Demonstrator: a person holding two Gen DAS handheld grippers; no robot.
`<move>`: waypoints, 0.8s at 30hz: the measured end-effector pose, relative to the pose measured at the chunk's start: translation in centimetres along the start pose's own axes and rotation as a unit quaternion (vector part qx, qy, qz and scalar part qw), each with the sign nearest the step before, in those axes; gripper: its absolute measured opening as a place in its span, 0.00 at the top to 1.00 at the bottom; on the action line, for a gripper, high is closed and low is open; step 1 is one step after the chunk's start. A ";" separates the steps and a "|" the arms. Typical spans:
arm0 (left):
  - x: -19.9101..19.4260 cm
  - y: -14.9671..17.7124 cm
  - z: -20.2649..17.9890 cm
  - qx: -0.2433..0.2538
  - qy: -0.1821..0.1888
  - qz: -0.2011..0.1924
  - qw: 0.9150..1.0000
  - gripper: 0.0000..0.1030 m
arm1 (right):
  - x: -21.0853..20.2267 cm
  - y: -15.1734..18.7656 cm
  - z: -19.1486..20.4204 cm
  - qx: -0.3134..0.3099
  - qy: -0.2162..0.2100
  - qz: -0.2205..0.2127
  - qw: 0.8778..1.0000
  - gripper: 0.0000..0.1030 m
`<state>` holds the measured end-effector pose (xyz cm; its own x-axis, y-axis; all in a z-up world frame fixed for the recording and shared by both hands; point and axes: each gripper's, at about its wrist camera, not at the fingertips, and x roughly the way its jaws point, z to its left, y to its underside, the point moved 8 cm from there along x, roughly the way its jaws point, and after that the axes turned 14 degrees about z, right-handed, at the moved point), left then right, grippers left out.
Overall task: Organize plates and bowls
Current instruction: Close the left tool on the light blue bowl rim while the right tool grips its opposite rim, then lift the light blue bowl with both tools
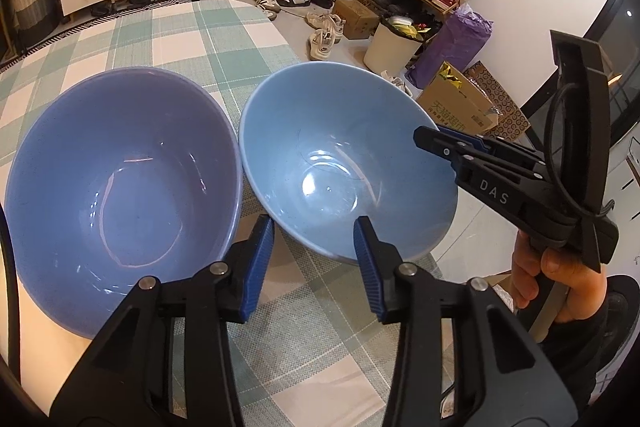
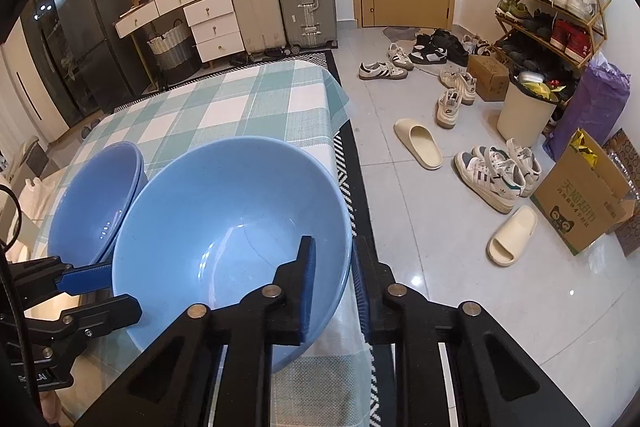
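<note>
A: We start at the right gripper [image 2: 334, 283]. Its jaws are clamped on the near-right rim of the light blue bowl [image 2: 224, 227], one pad inside the wall, one outside. We log that as a firm pinch.

B: And the left gripper [image 1: 314, 259]? We see its pads part-way apart, straddling the near-left rim of that same bowl. We cannot tell whether they press on it yet.

A: Agreed. Outward: the bowl sits at the right edge of the checked tablecloth [image 1: 168, 35], just beside the darker blue bowl [image 1: 120, 163].

B: From the right wrist view, the darker one looks like two bowls nested, with a double rim.

A: So we judge part of the stacking done. Left to do: lift the light bowl and nest it. No plates are in view.
</note>
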<state>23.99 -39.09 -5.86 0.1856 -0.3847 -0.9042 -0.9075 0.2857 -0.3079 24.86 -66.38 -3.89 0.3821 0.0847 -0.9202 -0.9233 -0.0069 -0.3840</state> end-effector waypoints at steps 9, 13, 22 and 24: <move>0.2 -0.1 0.2 0.004 -0.006 -0.005 1.000 0.71 | -0.1 0.3 -0.1 -0.006 0.012 -0.005 1.000 0.87; 0.2 -0.1 0.2 0.005 -0.008 -0.006 1.000 0.71 | -0.1 0.3 -0.1 -0.005 0.013 -0.005 1.000 0.87; -0.1 0.0 -0.1 0.014 -0.012 -0.008 1.000 0.72 | -0.2 0.5 -0.1 -0.006 0.015 -0.005 1.000 0.87; -0.3 0.0 -0.1 0.016 -0.011 -0.008 1.000 0.72 | -0.2 0.6 -0.1 -0.004 0.013 -0.005 1.000 0.87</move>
<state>23.93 -39.12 -5.58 0.2091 -0.3699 -0.9052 -0.8922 0.3068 -0.3314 24.25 -66.54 -3.90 0.3929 0.0580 -0.9177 -0.9189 -0.0140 -0.3943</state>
